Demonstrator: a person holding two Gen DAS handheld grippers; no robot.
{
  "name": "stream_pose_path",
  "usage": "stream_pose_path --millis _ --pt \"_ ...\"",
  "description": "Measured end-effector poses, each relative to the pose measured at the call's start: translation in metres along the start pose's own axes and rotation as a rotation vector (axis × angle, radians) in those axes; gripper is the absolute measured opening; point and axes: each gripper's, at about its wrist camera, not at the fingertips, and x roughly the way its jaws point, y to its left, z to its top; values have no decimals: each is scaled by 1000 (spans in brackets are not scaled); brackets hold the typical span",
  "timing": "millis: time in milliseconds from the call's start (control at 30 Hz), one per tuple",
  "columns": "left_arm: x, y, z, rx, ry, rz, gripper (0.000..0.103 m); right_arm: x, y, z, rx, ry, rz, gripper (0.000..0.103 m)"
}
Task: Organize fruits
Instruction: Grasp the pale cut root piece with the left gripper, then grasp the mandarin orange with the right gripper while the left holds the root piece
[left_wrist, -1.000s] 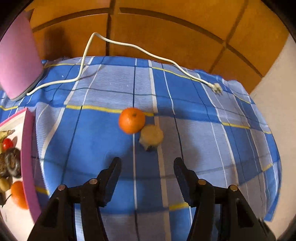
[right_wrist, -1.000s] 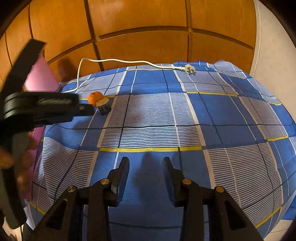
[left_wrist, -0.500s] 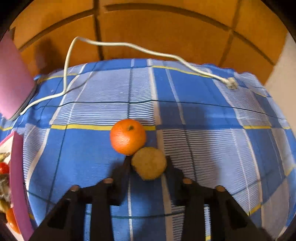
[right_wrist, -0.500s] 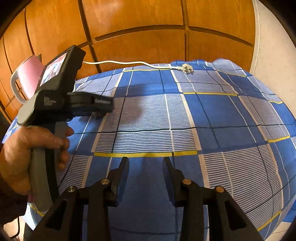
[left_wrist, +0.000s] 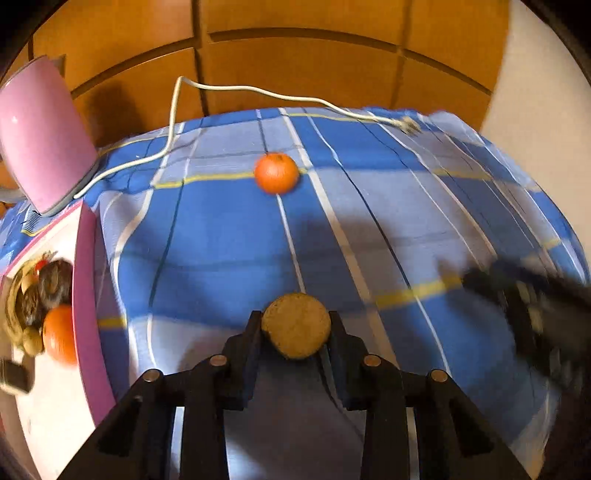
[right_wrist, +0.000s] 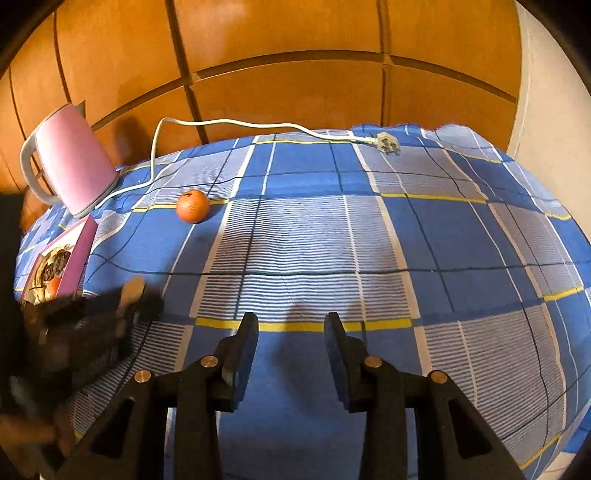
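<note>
My left gripper is shut on a brown round fruit, which is lifted off the blue checked cloth. An orange lies alone farther back on the cloth and also shows in the right wrist view as the orange. In that view the left gripper is a dark blur at the left with the brown fruit in it. A pink-rimmed tray at the left holds an orange and other fruits. My right gripper is open over the cloth with nothing between its fingers.
A pink kettle stands at the back left. Its white cord runs along the far edge to a plug. Wooden panelling rises behind the table. The right gripper appears blurred at the right of the left wrist view.
My left gripper closed on the brown fruit, then drew back from the orange with it and swung toward the tray. The right gripper has stayed where it was.
</note>
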Motion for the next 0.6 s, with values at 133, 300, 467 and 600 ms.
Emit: stream_pose_path --millis 133,300,467,600 --pt "-10 -6 -16 51 -42 5 34 2 10 10 -26 6 24 37" --pt "-13 0 -22 44 -73 -19 34 0 25 22 -100 32 80 37" --pt "-10 6 -23 0 -90 -59 33 6 30 37 -148 68 149 37" --pt "-10 6 -25 -6 -101 -61 33 14 33 56 -146 69 218 46"
